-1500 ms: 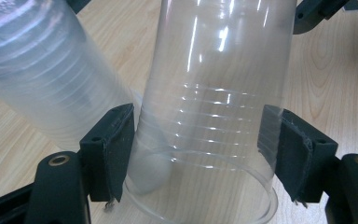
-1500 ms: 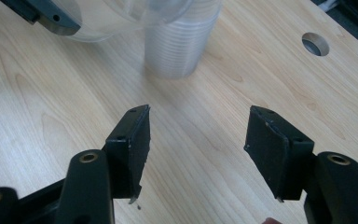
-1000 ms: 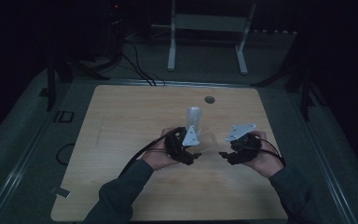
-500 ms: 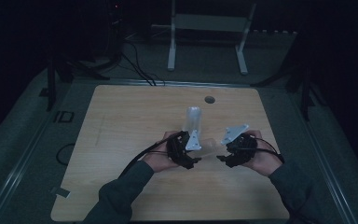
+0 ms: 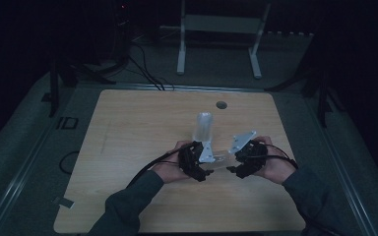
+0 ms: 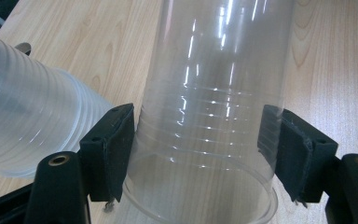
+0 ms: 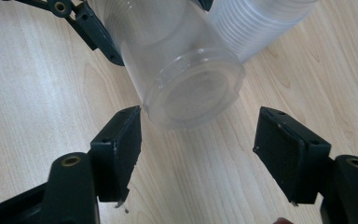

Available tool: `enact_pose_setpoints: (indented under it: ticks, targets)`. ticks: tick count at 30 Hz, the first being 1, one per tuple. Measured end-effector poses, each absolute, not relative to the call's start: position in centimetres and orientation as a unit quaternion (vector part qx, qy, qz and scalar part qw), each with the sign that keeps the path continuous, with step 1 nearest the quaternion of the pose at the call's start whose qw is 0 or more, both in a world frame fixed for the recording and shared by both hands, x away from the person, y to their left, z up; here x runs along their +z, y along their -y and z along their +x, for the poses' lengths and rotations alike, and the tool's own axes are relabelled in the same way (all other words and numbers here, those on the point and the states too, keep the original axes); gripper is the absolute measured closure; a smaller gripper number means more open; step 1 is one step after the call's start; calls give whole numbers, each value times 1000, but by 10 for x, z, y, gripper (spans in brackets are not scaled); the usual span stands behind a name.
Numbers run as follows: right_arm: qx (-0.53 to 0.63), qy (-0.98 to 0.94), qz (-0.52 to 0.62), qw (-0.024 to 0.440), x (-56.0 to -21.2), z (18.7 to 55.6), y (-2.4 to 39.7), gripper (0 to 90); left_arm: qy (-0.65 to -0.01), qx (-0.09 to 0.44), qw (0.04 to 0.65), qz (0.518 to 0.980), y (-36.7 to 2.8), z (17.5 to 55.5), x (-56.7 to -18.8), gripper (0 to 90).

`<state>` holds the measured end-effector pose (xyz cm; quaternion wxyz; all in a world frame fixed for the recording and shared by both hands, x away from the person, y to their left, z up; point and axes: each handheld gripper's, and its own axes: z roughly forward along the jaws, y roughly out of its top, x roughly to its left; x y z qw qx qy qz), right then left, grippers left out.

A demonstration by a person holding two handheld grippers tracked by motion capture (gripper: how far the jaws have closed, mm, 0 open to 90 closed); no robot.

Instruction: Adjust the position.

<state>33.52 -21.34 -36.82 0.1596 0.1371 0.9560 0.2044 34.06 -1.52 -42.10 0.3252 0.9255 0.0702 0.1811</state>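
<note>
My left gripper (image 6: 196, 135) is shut on a single clear plastic cup (image 6: 214, 70), one pad on each side just above the rim. The cup (image 7: 168, 46) lies level, its base facing my right gripper (image 7: 198, 126). That gripper's jaws have just been opening and now stand apart from the base, with nothing pressed between them. A stack of clear cups (image 6: 23, 112) lies on the table beside the held cup. In the high view the stack (image 5: 204, 125) sits just beyond the left gripper (image 5: 197, 164) and the right gripper (image 5: 243, 162).
The wooden table (image 5: 128, 147) has a round grommet hole (image 5: 221, 104) near its far edge. A white metal stand (image 5: 219, 24) and cables (image 5: 142, 69) lie on the floor beyond it. Bare wood stretches to the left of the hands.
My right hand has edged left, closer to the left hand and the cup. Both hands sit slightly nearer the front edge. The stack has stayed put.
</note>
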Motion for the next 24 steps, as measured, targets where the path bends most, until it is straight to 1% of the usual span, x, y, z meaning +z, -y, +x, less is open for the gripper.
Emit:
enact_pose_setpoints:
  ticks: [15, 22, 24]
  targets:
    - [189, -967, 110, 132, -375, 338, 202, 283, -49, 184, 322, 927, 20, 333, -421, 280]
    - [180, -971, 101, 121, -380, 339, 198, 283, -33, 188, 319, 928, 21, 329, -421, 280]
    - [176, -973, 96, 115, -382, 338, 197, 295, -31, 187, 320, 928, 21, 328, -421, 279]
